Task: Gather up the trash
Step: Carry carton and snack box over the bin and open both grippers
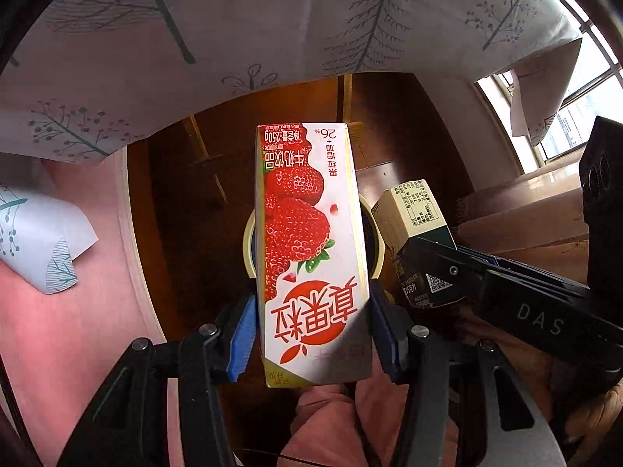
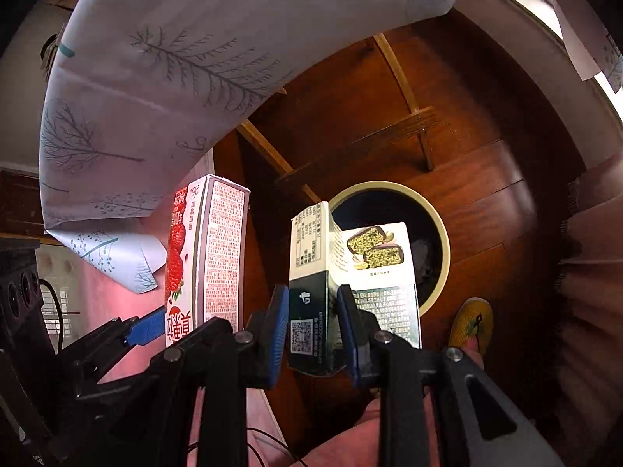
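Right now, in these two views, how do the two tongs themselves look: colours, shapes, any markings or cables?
Both are alike: the left tongs and right tongs have matte black angular link arms with silver pivot bolts and flat blue finger pads. White letters "DAS" mark the right one's arm. A thin black cable runs below the right tongs.

bin mouth point(image 2: 436, 210): lying open at frame centre, partly covered by chocolate box point(image 2: 373, 272) | left: strawberry carton point(image 2: 206, 257) standing near it, narrow gap between | top: hanging tablecloth point(image 2: 155, 78) crowding upper left | lower right: slipper point(image 2: 471, 323) sitting beside bin
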The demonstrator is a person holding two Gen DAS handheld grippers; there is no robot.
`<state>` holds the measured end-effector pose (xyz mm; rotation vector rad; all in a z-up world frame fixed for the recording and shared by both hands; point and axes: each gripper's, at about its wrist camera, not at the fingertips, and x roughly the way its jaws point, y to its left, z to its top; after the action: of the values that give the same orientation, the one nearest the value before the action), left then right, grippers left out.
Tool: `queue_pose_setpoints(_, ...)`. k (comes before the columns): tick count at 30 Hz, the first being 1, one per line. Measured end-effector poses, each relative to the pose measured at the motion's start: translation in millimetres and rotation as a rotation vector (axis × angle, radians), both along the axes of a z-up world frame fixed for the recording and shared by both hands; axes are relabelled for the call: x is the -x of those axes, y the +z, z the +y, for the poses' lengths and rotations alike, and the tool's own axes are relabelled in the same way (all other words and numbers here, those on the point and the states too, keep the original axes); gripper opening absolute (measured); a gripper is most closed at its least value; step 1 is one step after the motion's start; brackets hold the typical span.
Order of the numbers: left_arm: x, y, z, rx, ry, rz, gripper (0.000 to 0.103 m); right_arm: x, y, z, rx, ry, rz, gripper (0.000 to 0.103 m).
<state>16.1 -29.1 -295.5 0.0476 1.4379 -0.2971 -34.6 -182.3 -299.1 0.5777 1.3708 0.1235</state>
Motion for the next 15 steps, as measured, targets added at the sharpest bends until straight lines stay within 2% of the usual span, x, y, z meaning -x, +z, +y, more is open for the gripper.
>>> queue_pose_setpoints(5, -6.0, -40.3, -4.8, -0.006, 0.032, 0.030, 0.051, 1.0, -43.6, -11.2, -0.005, -0.023, 0.036, 0.025)
queue_pose_setpoints(10, -2.7, -62.5, -3.2, -0.003, 0.050, 0.056, 0.051, 0.8, -74.8, -17.0, -0.013, -0.033, 0.077, 0.025)
queue_pose_setpoints(15, -0.5, -77.0, -4.0, 0.016, 0.075, 0.091, 0.051, -6.3, -90.2, -17.3, -0.026, -0.040, 0.086, 0.026)
